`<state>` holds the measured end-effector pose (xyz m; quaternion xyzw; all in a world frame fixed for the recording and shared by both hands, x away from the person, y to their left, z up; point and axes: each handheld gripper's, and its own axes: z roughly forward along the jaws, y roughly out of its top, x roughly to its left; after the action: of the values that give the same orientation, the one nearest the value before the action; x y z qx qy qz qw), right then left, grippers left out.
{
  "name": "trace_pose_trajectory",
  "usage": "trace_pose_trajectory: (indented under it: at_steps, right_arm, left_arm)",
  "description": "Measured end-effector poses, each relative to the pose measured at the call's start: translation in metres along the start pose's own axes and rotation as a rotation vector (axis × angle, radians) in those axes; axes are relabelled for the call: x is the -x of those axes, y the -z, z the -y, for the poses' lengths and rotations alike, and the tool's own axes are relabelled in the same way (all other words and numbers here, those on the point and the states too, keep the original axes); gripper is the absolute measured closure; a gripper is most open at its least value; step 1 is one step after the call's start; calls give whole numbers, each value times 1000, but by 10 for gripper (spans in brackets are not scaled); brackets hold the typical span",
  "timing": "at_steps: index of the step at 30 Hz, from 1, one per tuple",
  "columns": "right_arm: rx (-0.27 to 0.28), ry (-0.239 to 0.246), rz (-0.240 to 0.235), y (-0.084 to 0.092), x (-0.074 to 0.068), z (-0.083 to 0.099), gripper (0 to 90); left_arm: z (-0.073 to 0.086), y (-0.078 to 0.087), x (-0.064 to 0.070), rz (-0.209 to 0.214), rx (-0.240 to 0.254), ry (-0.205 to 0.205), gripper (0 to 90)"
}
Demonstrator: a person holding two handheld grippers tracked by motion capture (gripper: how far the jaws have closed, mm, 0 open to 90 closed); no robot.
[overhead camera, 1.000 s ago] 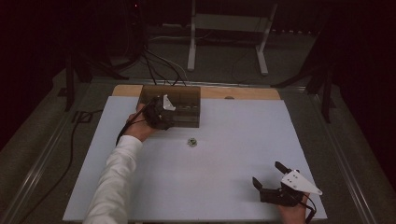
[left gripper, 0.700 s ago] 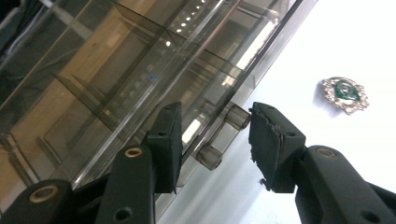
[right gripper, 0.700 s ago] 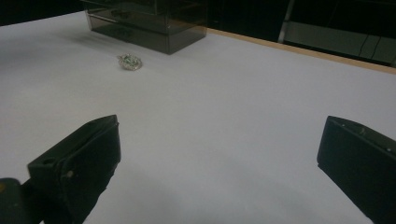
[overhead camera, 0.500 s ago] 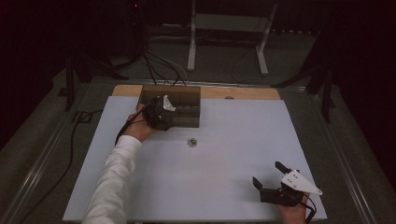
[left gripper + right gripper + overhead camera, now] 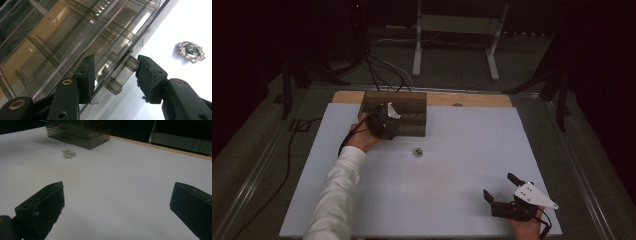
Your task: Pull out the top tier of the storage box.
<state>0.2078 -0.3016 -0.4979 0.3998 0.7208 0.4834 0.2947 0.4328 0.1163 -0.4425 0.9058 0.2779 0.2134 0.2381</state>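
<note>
A small see-through drawer box is seen at the far side of the white table, a little to the left. The left gripper is held right at the front of the box. Its jaws are set around the drawer's clear bar handle. The right-hand jaw looks to be touching one end of the bar, but a little gap is seen by the other jaw, so the bar is not pinched tight yet. The jaws have just been closing a bit, with the bar between them.

A small green and silver brooch is lying on the table just in front of the box (it is probably meant for the drawer).

The right gripper is resting at the near right corner, well apart from everything. Its jaws are spread wide and nothing is held.

To do this step well, the bar should be squeezed firmly first. Then the drawer should be pulled straight out, slowly, so the light box is not dragged along or tipped.
</note>
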Motion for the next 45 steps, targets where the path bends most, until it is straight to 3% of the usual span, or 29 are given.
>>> trace_pose_trajectory:
  at_steps: [17,45]
  right_arm:
    - [-1,-3,2,0,0,0,0]
    - [-2,-1,1,0,0,0,0]
  left_arm:
    - [6,6,4,15,26,18,521]
    - [8,17,11,17,24,5,526]
